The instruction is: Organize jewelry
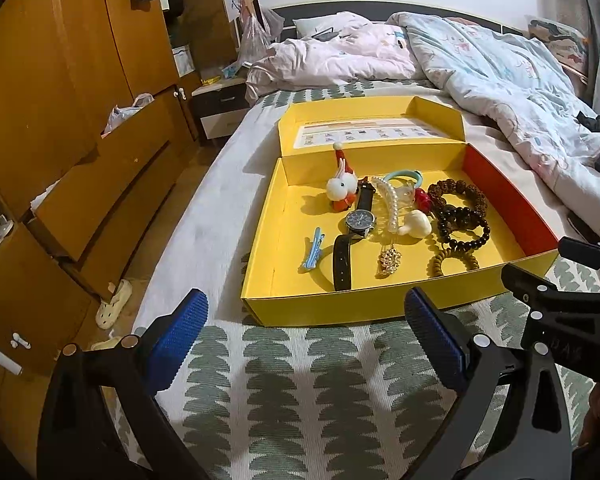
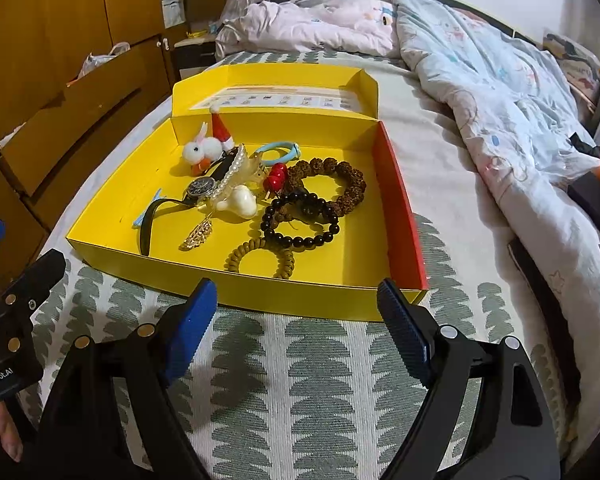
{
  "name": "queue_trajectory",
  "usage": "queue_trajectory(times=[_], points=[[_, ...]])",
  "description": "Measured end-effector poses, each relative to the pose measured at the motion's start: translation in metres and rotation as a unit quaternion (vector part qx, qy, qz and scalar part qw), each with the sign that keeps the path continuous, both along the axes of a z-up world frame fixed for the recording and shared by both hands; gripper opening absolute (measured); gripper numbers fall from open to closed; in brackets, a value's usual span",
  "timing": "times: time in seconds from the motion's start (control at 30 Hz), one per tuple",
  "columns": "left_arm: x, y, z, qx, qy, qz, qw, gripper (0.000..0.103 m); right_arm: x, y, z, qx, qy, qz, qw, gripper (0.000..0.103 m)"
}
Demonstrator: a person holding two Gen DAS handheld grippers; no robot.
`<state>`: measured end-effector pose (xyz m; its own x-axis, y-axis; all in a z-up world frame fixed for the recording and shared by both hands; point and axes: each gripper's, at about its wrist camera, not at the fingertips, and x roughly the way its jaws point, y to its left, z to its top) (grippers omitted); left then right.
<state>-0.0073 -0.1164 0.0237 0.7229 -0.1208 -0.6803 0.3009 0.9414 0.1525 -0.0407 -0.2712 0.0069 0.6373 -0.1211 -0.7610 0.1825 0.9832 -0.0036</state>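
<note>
An open yellow box [image 1: 260, 240] [image 2: 112, 208] lies on the bed. In it are a black wristwatch [image 1: 360, 222] [image 2: 200, 189], a pearl hair claw [image 1: 390, 204] [image 2: 232, 174], a gold brooch [image 1: 390, 260] [image 2: 198, 234], a blue hair clip [image 1: 314, 248], a plush rabbit clip [image 1: 342, 188] [image 2: 204, 146], a black bead bracelet [image 1: 466, 228] [image 2: 300, 220], a brown bead bracelet [image 1: 458, 194] [image 2: 332, 182] and a tan coil hair tie [image 1: 454, 260] [image 2: 260, 258]. My left gripper [image 1: 306, 330] and right gripper [image 2: 296, 314] are open and empty, just before the box's near wall.
A rumpled quilt [image 1: 500, 80] [image 2: 500, 92] covers the bed's right and far side. A wooden wardrobe with pulled-out drawers [image 1: 80, 160] stands left, slippers [image 1: 114, 304] on the floor. The right gripper's body [image 1: 560, 300] sits close on my left gripper's right.
</note>
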Motion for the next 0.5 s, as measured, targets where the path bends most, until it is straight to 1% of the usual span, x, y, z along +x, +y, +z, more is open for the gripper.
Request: queue_trajectory(times=[0.5], points=[[0.0023, 0.0032, 0.0014, -0.005, 0.002, 0.003, 1.0000, 0.097, 0.0014, -0.0013, -0.0030, 0.013, 0.003, -0.002, 1.000, 0.084]])
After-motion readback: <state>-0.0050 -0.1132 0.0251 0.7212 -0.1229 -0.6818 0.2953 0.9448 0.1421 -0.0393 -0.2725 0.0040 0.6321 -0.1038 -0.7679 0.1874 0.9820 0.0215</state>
